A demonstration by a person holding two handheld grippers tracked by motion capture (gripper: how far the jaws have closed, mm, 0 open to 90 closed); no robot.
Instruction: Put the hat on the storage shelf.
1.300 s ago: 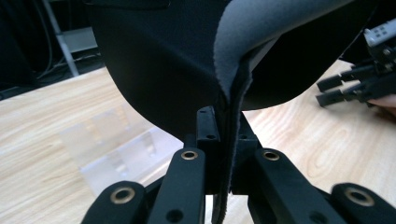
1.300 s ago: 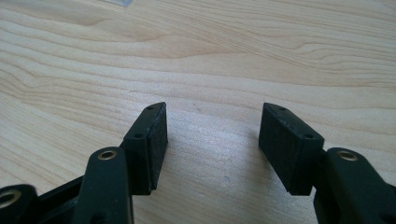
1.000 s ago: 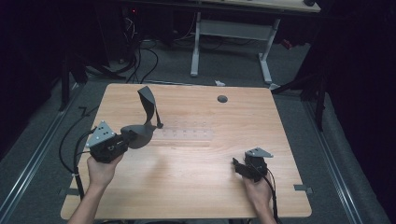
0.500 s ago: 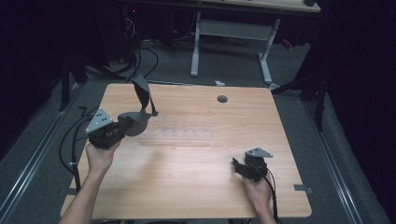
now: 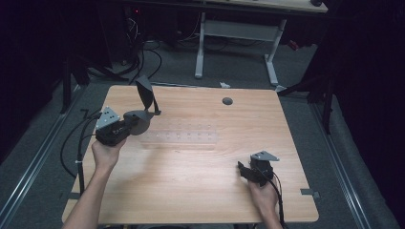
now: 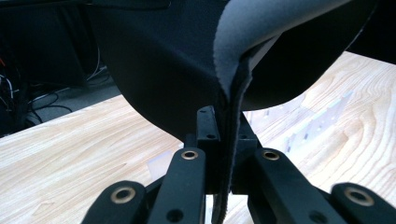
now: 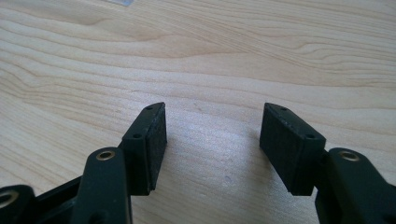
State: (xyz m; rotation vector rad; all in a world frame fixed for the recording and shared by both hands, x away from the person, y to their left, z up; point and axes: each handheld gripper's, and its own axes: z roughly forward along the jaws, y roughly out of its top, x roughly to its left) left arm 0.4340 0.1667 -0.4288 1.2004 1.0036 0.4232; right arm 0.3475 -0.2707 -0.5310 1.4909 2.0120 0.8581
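The high view looks forward and down over my whole desk (image 5: 200, 162) from behind me. My left gripper's (image 6: 224, 135) camera sits close, facing across the wood toward the floor beyond; my right gripper's (image 7: 212, 140) camera tilts down, near the same desktop.

Bare table (image 5: 191, 191) between tools, clear plastic strip (image 5: 184, 138) mid-table
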